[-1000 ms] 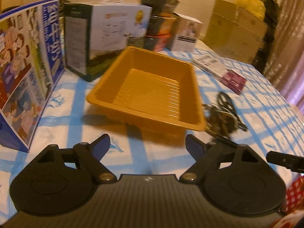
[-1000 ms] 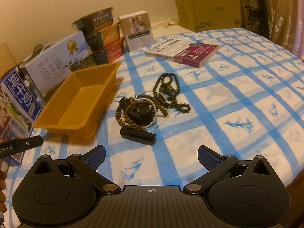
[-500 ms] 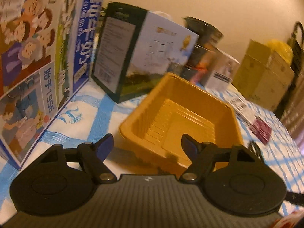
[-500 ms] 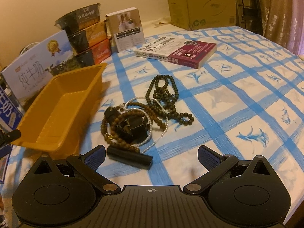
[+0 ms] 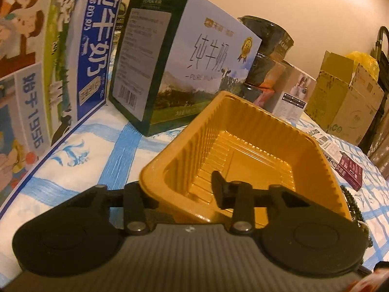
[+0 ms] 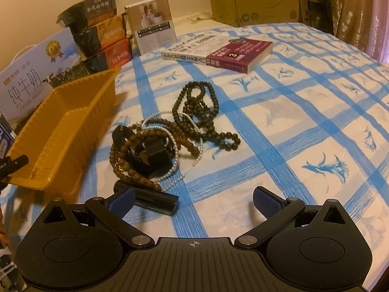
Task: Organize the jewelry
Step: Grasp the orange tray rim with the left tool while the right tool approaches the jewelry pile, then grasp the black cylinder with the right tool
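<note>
A: How many pieces?

B: One yellow tray (image 6: 60, 131), one tangle of jewelry (image 6: 170, 131) just beside it on the blue-checked surface (image 6: 291, 121): dark green beads, brown beads, a white pearl strand, one black cylinder (image 6: 155, 200).

A: The jaws?

B: The left gripper (image 5: 180, 189) is closing across the tray's near corner; the right gripper (image 6: 193, 198) is spread wide, empty.
</note>
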Available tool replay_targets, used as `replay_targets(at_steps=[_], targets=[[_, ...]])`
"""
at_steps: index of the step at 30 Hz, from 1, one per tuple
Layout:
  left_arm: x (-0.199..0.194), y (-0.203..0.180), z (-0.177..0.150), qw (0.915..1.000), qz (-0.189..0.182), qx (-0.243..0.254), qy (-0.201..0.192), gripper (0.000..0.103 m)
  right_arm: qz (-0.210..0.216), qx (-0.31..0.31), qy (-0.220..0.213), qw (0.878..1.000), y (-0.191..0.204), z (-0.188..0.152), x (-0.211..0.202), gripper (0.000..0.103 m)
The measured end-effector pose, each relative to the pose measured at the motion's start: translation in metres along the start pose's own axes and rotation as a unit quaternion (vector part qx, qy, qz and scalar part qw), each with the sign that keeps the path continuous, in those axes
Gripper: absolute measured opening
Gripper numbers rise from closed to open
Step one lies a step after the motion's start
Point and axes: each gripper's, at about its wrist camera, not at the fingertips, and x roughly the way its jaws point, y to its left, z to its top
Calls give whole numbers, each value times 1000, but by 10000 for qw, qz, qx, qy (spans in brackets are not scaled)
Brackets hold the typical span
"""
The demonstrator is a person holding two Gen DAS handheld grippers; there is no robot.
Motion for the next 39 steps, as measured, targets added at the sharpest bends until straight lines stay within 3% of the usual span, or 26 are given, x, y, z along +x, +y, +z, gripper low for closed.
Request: replay_targets(at_steps=[10,16,19,26,29,32,37,39], targets=[[-10,-10,16,9973,-257,581,-380,14,128,-54,-61,9999,-3,-2,2,103],[-29,-32,19,9860,-401,1401,-809,11,299,-382,-114,9988,10,-1,2,102],[-34,-36,17,9815,-350,1657,-895,10,430,-492,-58,9978,20,-2,4,86],[-33,-25,19,9833,-503,1574,-761,8,427,-938,-126,9946,32,-7,19,77],[-34,-23,21,9824,-639,1581,-761,6,511,-1223,-71,9911,36,-9,26,59],[-38,-19,23,9817,-769,1588,-719,6,517,-1480,65,9876,41,-15,29,48],[-40,-13,27,9825,-761,1586,-616,5,601,-1617,195,9848,47,-17,25,34],[-38,-11,28,9843,-732,1511,-546,6,690,-1671,246,9832,50,-16,26,32]])
